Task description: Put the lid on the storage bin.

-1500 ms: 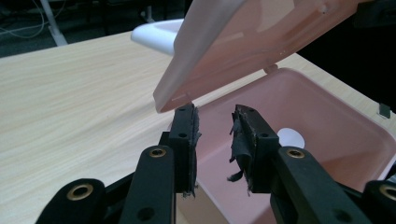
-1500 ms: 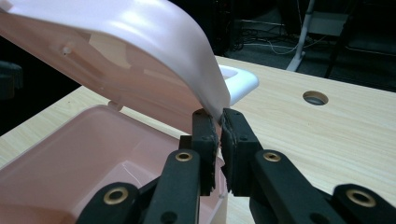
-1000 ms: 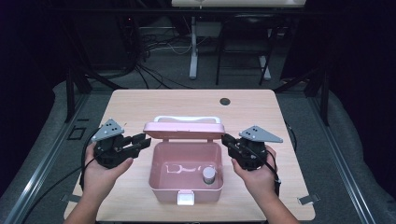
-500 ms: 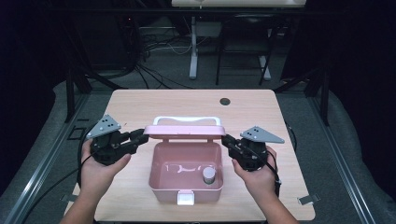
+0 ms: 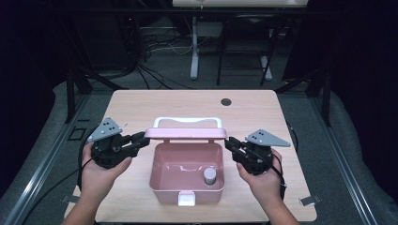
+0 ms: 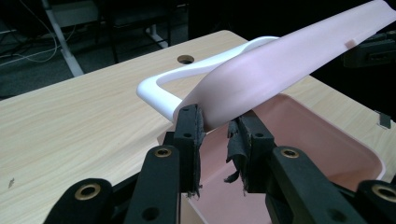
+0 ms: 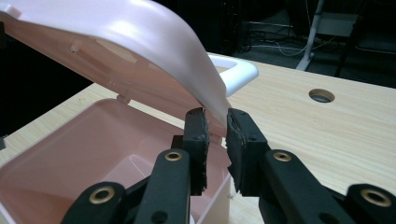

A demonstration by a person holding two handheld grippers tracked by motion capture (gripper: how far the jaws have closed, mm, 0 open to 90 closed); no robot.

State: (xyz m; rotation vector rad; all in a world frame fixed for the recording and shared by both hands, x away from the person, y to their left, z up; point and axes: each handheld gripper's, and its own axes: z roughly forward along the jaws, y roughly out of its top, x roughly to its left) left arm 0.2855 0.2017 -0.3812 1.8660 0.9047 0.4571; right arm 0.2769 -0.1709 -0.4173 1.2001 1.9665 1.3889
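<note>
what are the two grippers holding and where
The pink lid of the open box: left gripper straddles its left end, right gripper its right end; firm clamping cannot be told.

Dark room, grey floor, wooden table.

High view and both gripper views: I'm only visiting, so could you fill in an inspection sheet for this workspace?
Surface: wooden table, bare, with a round hole near its far edge.
Job's things: pink box with its lid raised; white handle; small jar inside.
Clutter: nothing seen.
Grippers: left gripper is shut on the lid's left corner, its jaws just closing slightly; right gripper has the right corner between jaws that have just been opening, pads seemingly no longer pressing.
Cables: one trails from each gripper; a tangle lies on the floor beyond.
Surroundings: dark room, desk leg behind.
</note>
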